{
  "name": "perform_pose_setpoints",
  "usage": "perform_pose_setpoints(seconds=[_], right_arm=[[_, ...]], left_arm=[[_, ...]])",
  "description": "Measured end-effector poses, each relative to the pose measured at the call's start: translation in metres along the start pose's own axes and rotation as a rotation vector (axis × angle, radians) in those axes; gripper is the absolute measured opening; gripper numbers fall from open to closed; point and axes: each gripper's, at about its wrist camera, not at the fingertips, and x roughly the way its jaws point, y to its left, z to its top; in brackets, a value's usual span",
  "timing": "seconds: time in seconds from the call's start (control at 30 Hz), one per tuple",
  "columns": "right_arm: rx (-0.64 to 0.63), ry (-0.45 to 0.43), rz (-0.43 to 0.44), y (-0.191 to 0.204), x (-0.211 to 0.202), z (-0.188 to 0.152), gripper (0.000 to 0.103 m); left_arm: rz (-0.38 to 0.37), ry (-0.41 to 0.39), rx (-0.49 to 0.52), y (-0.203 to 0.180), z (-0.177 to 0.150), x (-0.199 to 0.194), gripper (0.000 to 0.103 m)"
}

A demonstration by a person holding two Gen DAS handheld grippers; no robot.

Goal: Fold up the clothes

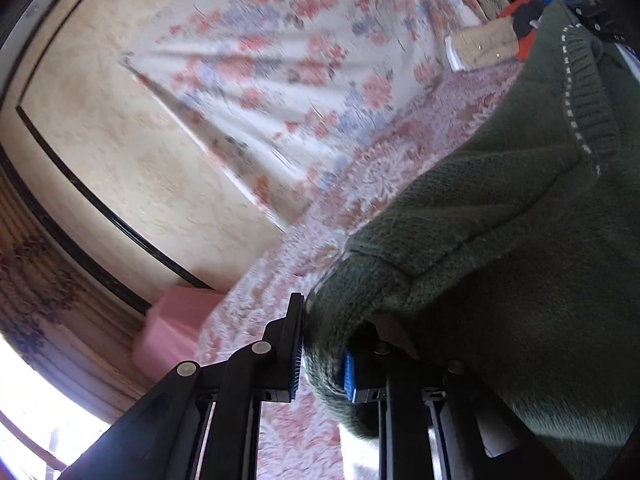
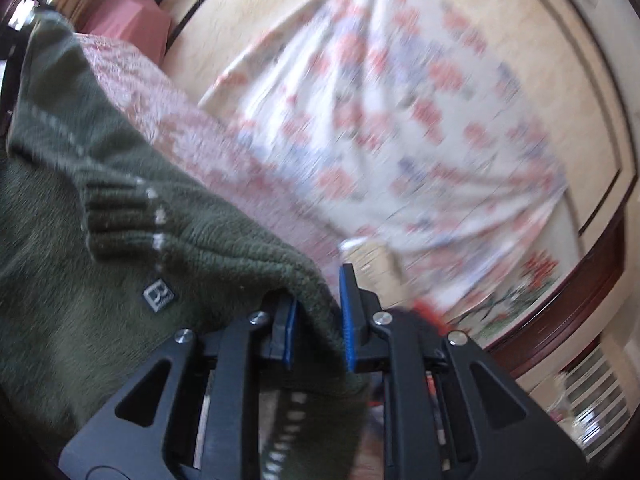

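Note:
A dark green knitted sweater (image 1: pixel 500 240) with white dashed stitching along its ribbed band hangs lifted over a pink patterned bedspread (image 1: pixel 360 184). My left gripper (image 1: pixel 322 352) is shut on one thick edge of it, knit bunched between the pads. In the right wrist view the same sweater (image 2: pixel 80 240) fills the left side, a small square label on it. My right gripper (image 2: pixel 318 312) is shut on another edge, which drapes down between the fingers.
A floral sheet (image 1: pixel 288 60) (image 2: pixel 400 140) lies spread on the beige floor beyond the bed. A pink box (image 1: pixel 176 328) stands by the bed. A tan item (image 1: pixel 484 46) and red and blue clothes (image 1: pixel 528 20) lie far right. A dark wooden frame (image 2: pixel 560 304) curves at the right.

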Motion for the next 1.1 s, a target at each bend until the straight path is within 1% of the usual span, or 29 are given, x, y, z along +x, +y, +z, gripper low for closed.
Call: perform_pose_setpoints(seconds=[0.1, 0.27, 0.33, 0.37, 0.47, 0.53, 0.6, 0.67, 0.77, 0.83, 0.87, 0.9, 0.93, 1.03, 1.07, 1.1], right_arm=[[0.011, 0.086, 0.086, -0.008, 0.044, -0.009, 0.019], [0.068, 0.245, 0.288, -0.005, 0.1, -0.041, 0.02], [0.086, 0.278, 0.351, -0.001, 0.112, -0.048, 0.02], [0.094, 0.281, 0.37, 0.001, 0.114, -0.051, 0.022], [0.124, 0.265, 0.396, -0.003, 0.116, -0.051, 0.023], [0.118, 0.249, 0.392, -0.004, 0.117, -0.049, 0.023], [0.12, 0.235, 0.386, -0.005, 0.119, -0.045, 0.023], [0.141, 0.223, 0.386, -0.006, 0.119, -0.042, 0.023], [0.186, 0.192, 0.398, -0.011, 0.115, -0.033, 0.02], [0.201, 0.166, 0.409, -0.017, 0.11, -0.023, 0.02], [0.196, 0.158, 0.41, -0.019, 0.11, -0.016, 0.02], [0.187, 0.161, 0.412, -0.019, 0.112, -0.01, 0.02], [0.18, 0.179, 0.42, -0.017, 0.118, -0.006, 0.02], [0.161, 0.275, 0.467, 0.002, 0.147, -0.007, 0.02], [0.157, 0.306, 0.48, 0.009, 0.156, -0.01, 0.019], [0.166, 0.312, 0.488, 0.011, 0.159, -0.011, 0.021]], left_arm=[[-0.064, 0.053, -0.027, -0.012, 0.007, 0.024, 0.019], [-0.126, 0.113, -0.11, -0.017, -0.001, 0.047, 0.019], [-0.15, 0.136, -0.144, -0.018, -0.004, 0.056, 0.019], [-0.162, 0.148, -0.16, -0.019, -0.005, 0.061, 0.019], [-0.199, 0.183, -0.211, -0.022, -0.01, 0.074, 0.019], [-0.223, 0.207, -0.245, -0.024, -0.013, 0.084, 0.019], [-0.247, 0.23, -0.278, -0.025, -0.016, 0.093, 0.016], [-0.228, 0.219, -0.283, -0.021, -0.015, 0.089, 0.011], [-0.196, 0.199, -0.289, -0.014, -0.012, 0.083, 0.011], [-0.175, 0.185, -0.293, -0.009, -0.01, 0.079, 0.011], [-0.187, 0.204, -0.309, -0.005, -0.011, 0.083, 0.011], [-0.196, 0.221, -0.313, -0.004, -0.012, 0.09, 0.011], [-0.204, 0.238, -0.317, -0.003, -0.013, 0.096, 0.014], [-0.251, 0.353, -0.302, -0.015, -0.024, 0.126, 0.016], [-0.25, 0.361, -0.302, -0.018, -0.026, 0.129, 0.018], [-0.234, 0.349, -0.308, -0.019, -0.027, 0.127, 0.02]])
